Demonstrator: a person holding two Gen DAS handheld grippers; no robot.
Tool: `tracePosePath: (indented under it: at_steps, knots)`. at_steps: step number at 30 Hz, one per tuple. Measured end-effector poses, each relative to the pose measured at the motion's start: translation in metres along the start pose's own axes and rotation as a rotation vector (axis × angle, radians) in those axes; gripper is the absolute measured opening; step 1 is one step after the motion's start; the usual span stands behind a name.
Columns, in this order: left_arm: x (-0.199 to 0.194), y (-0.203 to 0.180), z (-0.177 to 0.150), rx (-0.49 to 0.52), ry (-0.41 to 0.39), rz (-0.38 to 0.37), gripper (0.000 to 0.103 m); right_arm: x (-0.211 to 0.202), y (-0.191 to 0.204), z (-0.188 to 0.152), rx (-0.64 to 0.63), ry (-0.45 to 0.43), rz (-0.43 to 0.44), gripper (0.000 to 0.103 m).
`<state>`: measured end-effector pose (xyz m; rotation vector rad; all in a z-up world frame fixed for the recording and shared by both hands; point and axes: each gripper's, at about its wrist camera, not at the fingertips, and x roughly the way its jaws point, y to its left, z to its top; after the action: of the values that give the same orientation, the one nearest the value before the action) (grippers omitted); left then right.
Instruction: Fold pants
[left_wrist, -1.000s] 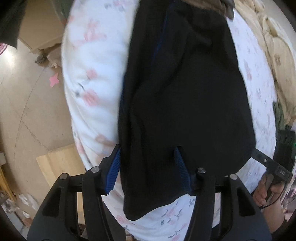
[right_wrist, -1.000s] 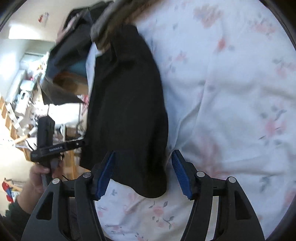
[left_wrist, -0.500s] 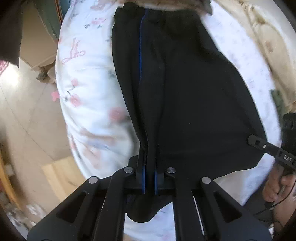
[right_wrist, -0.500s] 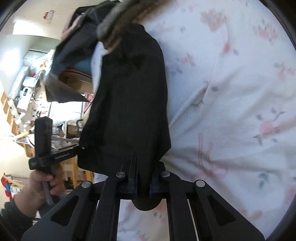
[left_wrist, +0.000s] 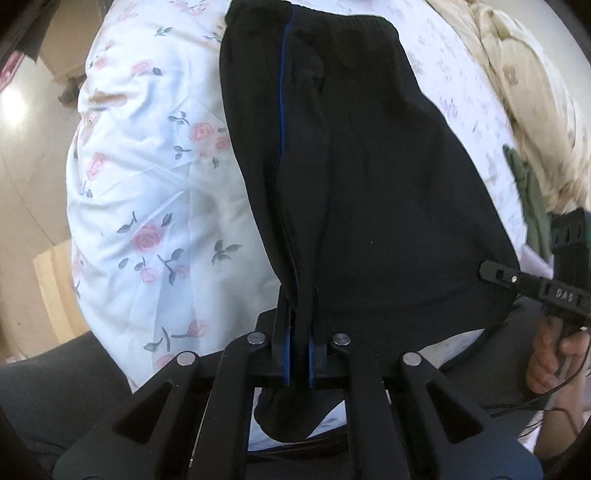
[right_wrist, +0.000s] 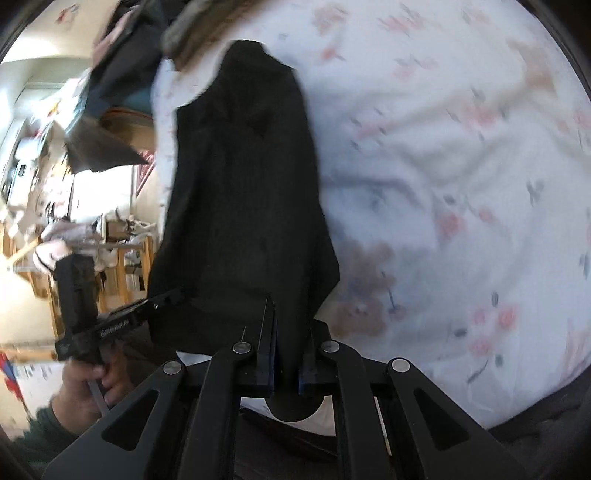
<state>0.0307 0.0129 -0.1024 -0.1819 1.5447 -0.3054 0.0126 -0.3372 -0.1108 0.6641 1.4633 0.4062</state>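
Pants (left_wrist: 369, 177): black, blue side stripe (left_wrist: 282, 122). Location: flat on bed (left_wrist: 147, 177), over white rose-print sheet, lengthwise away from the person; far end, seemingly the waistband, at the top of the left view, near end at the bed's front edge and partly past it.

Left tool (left_wrist: 299, 354): jaws closed to a narrow gap, pinching the near end at the striped left edge; a lobe of cloth hangs below the fingers.

Right tool (right_wrist: 286, 363): jaws likewise nearly closed, gripping the near end at the opposite corner; cloth bulges under the fingers. View blurred. Each tool also shows at the side of the other's view, on either flank of the garment.

State of fold: garment reads as one panel with the stripe running along its left side, so legs appear already laid together lengthwise. Judgement only: layers cannot be counted in the dark cloth. No crosswise fold visible; full length lies extended.

Progress: early to middle. Done: pants spread and both near corners secured. Left: carry the gripped end toward the far end to halve the length, lay it down with edges matched, release, possibly fold once more and smooth.

Other items: cream quilt (left_wrist: 524, 85) at far right of bed; wooden floor (left_wrist: 33, 155) left of bed; cluttered room beyond, indistinct.
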Motion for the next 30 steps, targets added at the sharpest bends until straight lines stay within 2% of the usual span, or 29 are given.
tracePosePath:
  at_steps: [2,4,6,7,8,9,10,11,13,16,17,22,30]
  knots:
    - [0.002,-0.010,0.000,0.029,0.003,0.035,0.006,0.004,0.000,-0.002,0.018,0.004,-0.030,0.011]
    - [0.009,-0.014,-0.001,0.024,0.026,0.054,0.008,0.007,0.001,-0.005,0.024,0.018,-0.061,0.012]
    - [0.011,-0.012,-0.013,0.019,0.044,0.089,0.009,0.011,0.002,-0.006,0.040,0.042,-0.106,0.017]
    - [0.019,-0.009,-0.001,0.016,0.062,0.106,0.014,0.011,0.002,-0.007,0.041,0.048,-0.133,0.019]
    - [0.020,-0.010,-0.001,0.011,0.076,0.124,0.025,0.011,0.001,-0.007,0.050,0.053,-0.175,0.027]
    - [0.019,-0.011,-0.002,0.009,0.076,0.147,0.031,0.011,0.000,-0.007,0.057,0.061,-0.203,0.037]
    - [0.017,-0.010,-0.004,0.011,0.069,0.160,0.040,0.010,-0.001,-0.007,0.063,0.066,-0.234,0.043]
    - [0.013,-0.010,-0.004,0.015,0.060,0.173,0.043,0.008,0.002,-0.006,0.063,0.061,-0.254,0.053]
    - [0.005,-0.010,0.000,0.006,0.035,0.178,0.047,-0.002,0.005,-0.005,0.038,0.024,-0.283,0.053]
    - [-0.004,-0.018,0.005,-0.022,-0.018,0.194,0.070,-0.018,0.020,-0.001,-0.028,-0.055,-0.297,0.054]
    - [-0.010,-0.017,0.010,-0.030,-0.039,0.200,0.072,-0.023,0.023,0.000,-0.047,-0.079,-0.279,0.055]
    - [-0.035,-0.012,0.038,-0.062,-0.110,0.229,0.072,-0.046,0.044,0.010,-0.157,-0.181,-0.233,0.057]
    - [-0.045,-0.014,0.061,-0.097,-0.172,0.241,0.072,-0.065,0.056,0.037,-0.217,-0.314,-0.126,0.057]
